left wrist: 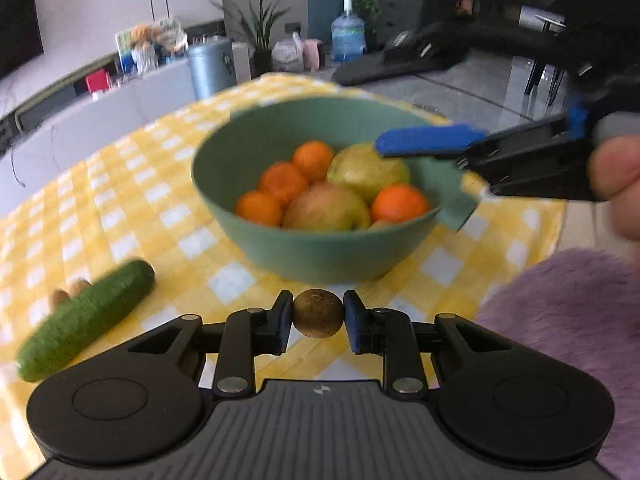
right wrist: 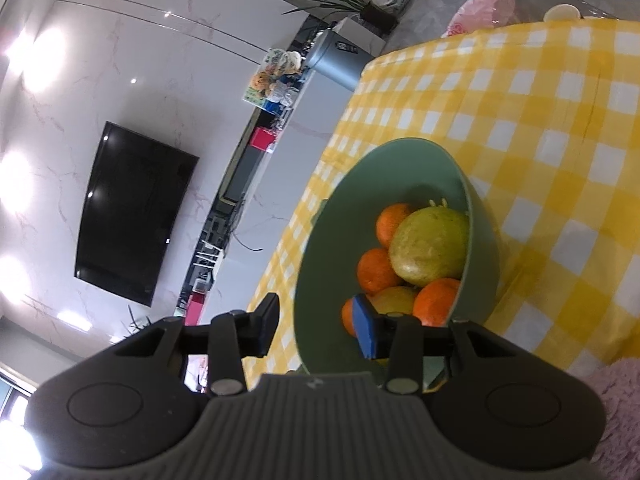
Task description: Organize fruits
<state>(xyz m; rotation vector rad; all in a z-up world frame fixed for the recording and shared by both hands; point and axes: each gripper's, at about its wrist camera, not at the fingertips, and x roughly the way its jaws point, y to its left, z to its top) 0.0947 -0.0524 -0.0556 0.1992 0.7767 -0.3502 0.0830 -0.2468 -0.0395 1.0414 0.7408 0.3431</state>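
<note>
- We've got the left gripper clamped on a small brown fruit, just short of the green bowl.
- Bowl's loaded with oranges and yellow-green apples.
- Right gripper pinches the bowl's wall.

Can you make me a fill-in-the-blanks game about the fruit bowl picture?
1. The left gripper squeezes a small ____ ball-shaped fruit.
2. The bowl is the colour ____.
3. The cucumber lies on the ____ beside the bowl.
4. The right gripper grips the bowl's ____.

Missing words: brown; green; tablecloth; rim
</note>
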